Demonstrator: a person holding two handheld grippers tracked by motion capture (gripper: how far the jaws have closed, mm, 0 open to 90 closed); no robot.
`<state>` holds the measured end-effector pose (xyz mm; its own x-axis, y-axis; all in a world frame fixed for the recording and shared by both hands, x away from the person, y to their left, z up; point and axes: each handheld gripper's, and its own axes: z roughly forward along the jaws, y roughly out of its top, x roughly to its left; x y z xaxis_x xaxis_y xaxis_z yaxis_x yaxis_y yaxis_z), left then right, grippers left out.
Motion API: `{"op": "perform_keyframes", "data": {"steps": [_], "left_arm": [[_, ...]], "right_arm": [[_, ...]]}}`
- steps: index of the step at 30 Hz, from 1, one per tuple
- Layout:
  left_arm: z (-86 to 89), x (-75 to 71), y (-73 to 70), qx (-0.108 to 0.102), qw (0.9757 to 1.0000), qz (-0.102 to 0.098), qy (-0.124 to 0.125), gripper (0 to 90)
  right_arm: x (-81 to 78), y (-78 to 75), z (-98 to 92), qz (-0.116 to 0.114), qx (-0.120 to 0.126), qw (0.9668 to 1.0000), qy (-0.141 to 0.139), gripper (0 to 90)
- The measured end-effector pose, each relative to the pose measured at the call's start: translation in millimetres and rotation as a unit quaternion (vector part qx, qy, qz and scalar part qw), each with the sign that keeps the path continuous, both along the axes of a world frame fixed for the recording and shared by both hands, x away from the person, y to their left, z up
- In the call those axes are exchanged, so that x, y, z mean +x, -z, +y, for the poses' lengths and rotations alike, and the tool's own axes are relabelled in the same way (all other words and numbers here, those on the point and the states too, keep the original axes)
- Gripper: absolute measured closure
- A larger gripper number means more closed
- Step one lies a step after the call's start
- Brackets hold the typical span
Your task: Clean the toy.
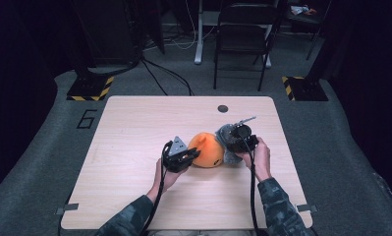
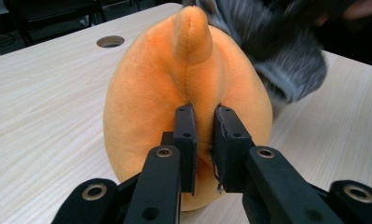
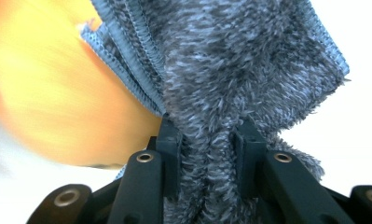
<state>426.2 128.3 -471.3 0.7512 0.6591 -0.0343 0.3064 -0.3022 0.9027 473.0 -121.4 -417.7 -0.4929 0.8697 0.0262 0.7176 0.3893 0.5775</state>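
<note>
**A:** Orange plush toy [image 1: 208, 149] — where did it sit, and how did it lie to the grippers?

**B:** It rested on the pale wooden table [image 1: 134, 128], near the middle, between both hands. It lay just to the right of the left gripper [image 1: 187, 156] and touching it; the right gripper [image 1: 235, 140] was at its far side. Both were equally near.

**A:** And its shape?

**B:** Rounded and egg-like, soft orange velour, with a raised seam ridge ending in a small nub [image 2: 193, 28]. Its long axis ran away from the left gripper, along the jaws' line.

**A:** What were the grippers doing?

**B:** The left one's jaws were pinched on that seam ridge. The right one's were clamped on a fuzzy grey cloth [image 3: 249, 70] — bunched, with a stitched blue-grey hem — pressed against the toy's side.
</note>
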Motion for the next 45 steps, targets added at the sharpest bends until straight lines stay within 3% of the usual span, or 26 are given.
{"op": "perform_keyframes", "data": {"steps": [3, 5, 8, 12, 18, 23, 25, 32, 35, 37, 40, 45], "left_arm": [[-0.1, 0.1, 0.1, -0.001, 1.0000, 0.000, -0.001, 79.5], [0.3, 0.7, 0.6, -0.006, 1.0000, 0.001, -0.003, 78.8], [1.2, 1.7, 1.2, -0.009, 0.9999, 0.006, -0.003, 76.5], [0.9, 1.6, -0.1, -0.012, 0.9999, 0.006, 0.004, 67.9], [6.8, 3.7, -5.2, -0.012, 0.9999, 0.008, 0.002, 55.8], [16.4, 8.8, -6.6, -0.016, 0.9995, 0.024, -0.010, 50.1], [18.5, 10.6, -6.3, -0.010, 0.9994, 0.032, -0.010, 49.0], [23.0, 16.4, -1.0, 0.001, 0.9971, 0.077, -0.004, 45.8], [22.1, 19.0, 3.7, 0.012, 0.9952, 0.097, 0.000, 48.0], [21.3, 19.2, 6.1, 0.006, 0.9953, 0.097, 0.005, 58.9], [18.1, 18.3, 7.3, -0.010, 0.9966, 0.082, 0.001, 75.2], [10.3, 13.9, 4.4, -0.009, 0.9989, 0.046, -0.001, 81.9]], "right_arm": [[-10.6, -13.6, 13.1, -0.034, 0.011, 0.9991, -0.020, 68.7], [-15.3, -14.8, 23.5, -0.039, 0.005, 0.9986, -0.034, 68.7], [-14.1, -2.3, 32.7, -0.031, -0.009, 0.9986, -0.041, 69.3], [-8.0, 15.7, 30.3, -0.016, -0.015, 0.9992, -0.032, 69.9], [-4.9, 21.7, 25.5, -0.015, -0.013, 0.9994, -0.028, 69.9], [-3.1, 24.2, 21.6, -0.002, -0.015, 0.9996, -0.022, 70.0], [-2.4, 25.8, 21.1, -0.007, -0.014, 0.9997, -0.019, 70.0], [-0.6, 27.8, 17.8, -0.004, -0.015, 0.9997, -0.018, 70.1], [-0.1, 28.6, 16.5, 0.000, -0.016, 0.9998, -0.015, 70.1], [0.5, 29.4, 15.4, 0.000, -0.012, 0.9998, -0.014, 70.1], [1.0, 29.8, 14.3, 0.000, -0.015, 0.9999, -0.008, 70.1], [2.6, 28.1, 7.8, -0.002, -0.011, 0.9999, 0.001, 70.0]]}}
